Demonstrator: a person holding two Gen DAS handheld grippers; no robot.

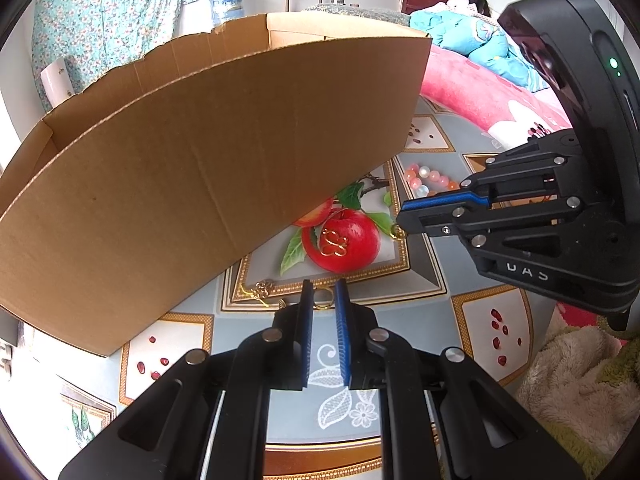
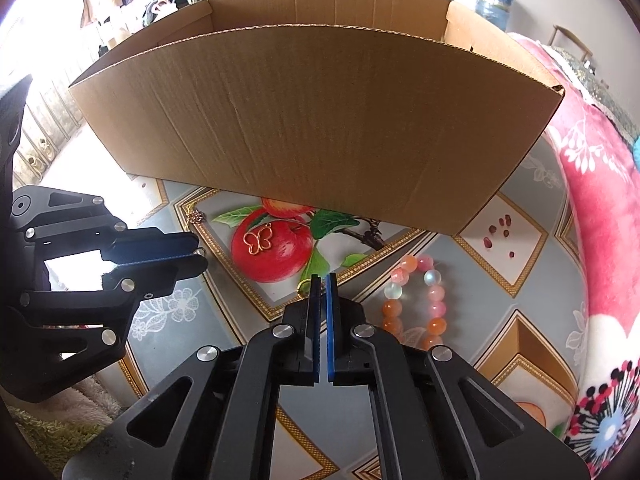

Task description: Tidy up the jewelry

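Jewelry lies scattered on a fruit-print tablecloth point(image 2: 224, 312) in front of a cardboard box point(image 2: 320, 120), the likely receptacle. The pieces are a gold ring point(image 1: 322, 306), a small gold loop point(image 1: 397, 232), a butterfly pendant point(image 2: 259, 240), a gold flower charm point(image 1: 260, 292) and a bead bracelet point(image 2: 412, 304).

The left gripper point(image 1: 323, 290) is clenched on the gold ring, which stands between its blue pads just above the cloth. The right gripper point(image 2: 323, 280) is closed to a narrow slit. The small gold loop sits at its tip, against the outer side of one finger, and it cannot be told whether the loop is actually pinched.

The butterfly pendant rests on the printed apple, ahead of both grippers and between them. The charm lies near the foot of the box, to the left of the left gripper. The bracelet lies to the right of the right gripper, well apart from the box.

The governing relation is that the box stands beyond both sets of fingertips. Its long axis runs across the line of reach, and its near wall rises well above them. Its open top is therefore reached only by lifting up and forward over that wall. The left gripper appears nearer the wall and already carries a piece, so its drop probably comes first. The main risk is the thin ring slipping during the lift.
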